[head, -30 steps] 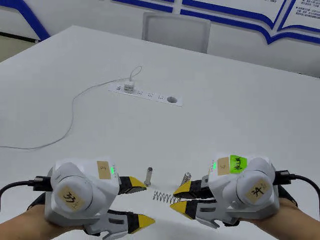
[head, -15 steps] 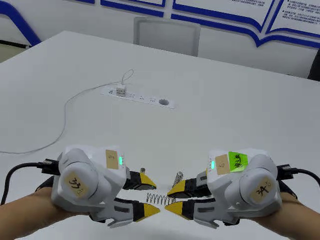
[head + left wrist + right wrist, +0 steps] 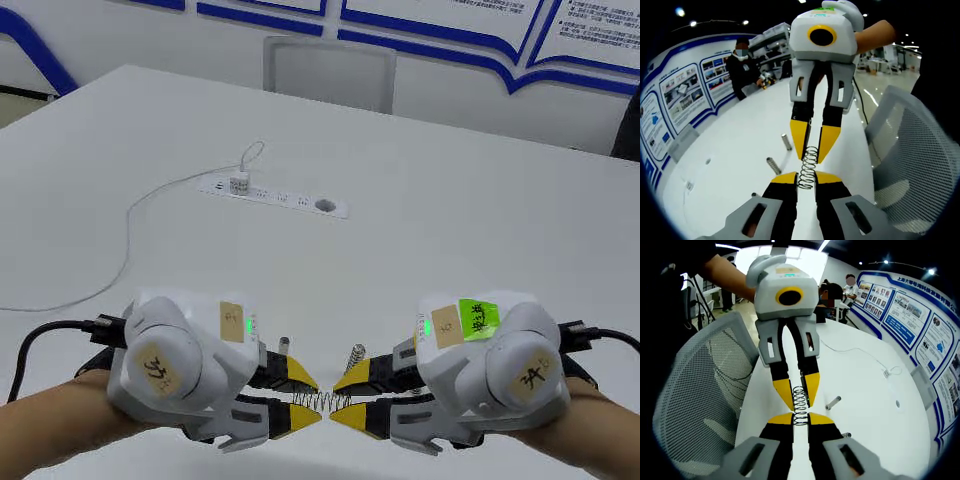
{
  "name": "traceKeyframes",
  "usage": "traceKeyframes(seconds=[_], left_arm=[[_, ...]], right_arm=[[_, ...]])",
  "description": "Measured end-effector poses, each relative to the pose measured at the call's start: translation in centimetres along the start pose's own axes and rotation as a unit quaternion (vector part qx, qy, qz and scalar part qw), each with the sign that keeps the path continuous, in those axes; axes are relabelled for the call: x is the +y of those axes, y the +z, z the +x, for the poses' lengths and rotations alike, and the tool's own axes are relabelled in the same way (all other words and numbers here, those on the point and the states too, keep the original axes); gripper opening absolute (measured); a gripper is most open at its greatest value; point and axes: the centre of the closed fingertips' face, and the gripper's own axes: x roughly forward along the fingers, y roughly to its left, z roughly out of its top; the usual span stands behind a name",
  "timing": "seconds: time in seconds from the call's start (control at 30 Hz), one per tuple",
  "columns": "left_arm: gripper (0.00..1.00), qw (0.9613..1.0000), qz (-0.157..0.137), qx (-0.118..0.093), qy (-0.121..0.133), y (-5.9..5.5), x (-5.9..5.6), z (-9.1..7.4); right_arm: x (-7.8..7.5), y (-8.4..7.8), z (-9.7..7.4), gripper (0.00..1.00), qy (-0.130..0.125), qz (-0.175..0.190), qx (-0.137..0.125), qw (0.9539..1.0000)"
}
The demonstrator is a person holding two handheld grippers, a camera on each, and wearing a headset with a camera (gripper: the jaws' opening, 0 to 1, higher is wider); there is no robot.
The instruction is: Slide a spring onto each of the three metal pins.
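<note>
Over the white table point(image 3: 450, 250), the left claw point(image 3: 303, 398) and right claw point(image 3: 347, 397) were held low and level, tips facing each other and nearly meeting. Each claw's jaws were pinched on one end of the spring point(image 3: 322, 402), which spanned the gap between them. A bare pin point(image 3: 283, 347) stood just beyond the left claw's tips, and a coil-covered pin point(image 3: 357, 356) just beyond the right claw's.

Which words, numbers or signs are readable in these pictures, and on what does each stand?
Nothing reads clearly.
Tan stickers on the left gripper: handwriting, illegible.
Green sticker on the right gripper: scribble, illegible.
Wall posters: too small.
Power strip marks: too small.
</note>
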Motion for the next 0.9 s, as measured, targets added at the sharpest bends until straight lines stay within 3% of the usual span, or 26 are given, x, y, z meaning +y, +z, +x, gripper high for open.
traceKeyframes(seconds=[0.13, 0.4, 0.53, 0.9], left_arm=[[0.11, 0.9998, 0.018, -0.001, -0.005, 0.2, -0.1, 0.1], [0.10, 0.9997, 0.018, -0.004, -0.015, 0.5, -0.4, 0.2], [0.10, 0.9996, 0.019, -0.012, -0.018, 0.9, -0.5, 0.1], [0.10, 0.9992, 0.032, -0.008, -0.023, 1.0, -0.8, 0.1]], right_arm=[[-0.2, 0.0, -0.3, 0.10, -0.001, 0.003, -0.001, 1.0000], [-0.2, -0.2, -0.5, 0.12, 0.002, 0.023, -0.009, 0.9997], [-0.1, -0.9, -0.4, 0.18, 0.003, 0.024, 0.002, 0.9997], [0.3, -0.5, -0.8, 0.11, 0.020, 0.050, -0.023, 0.9983]])
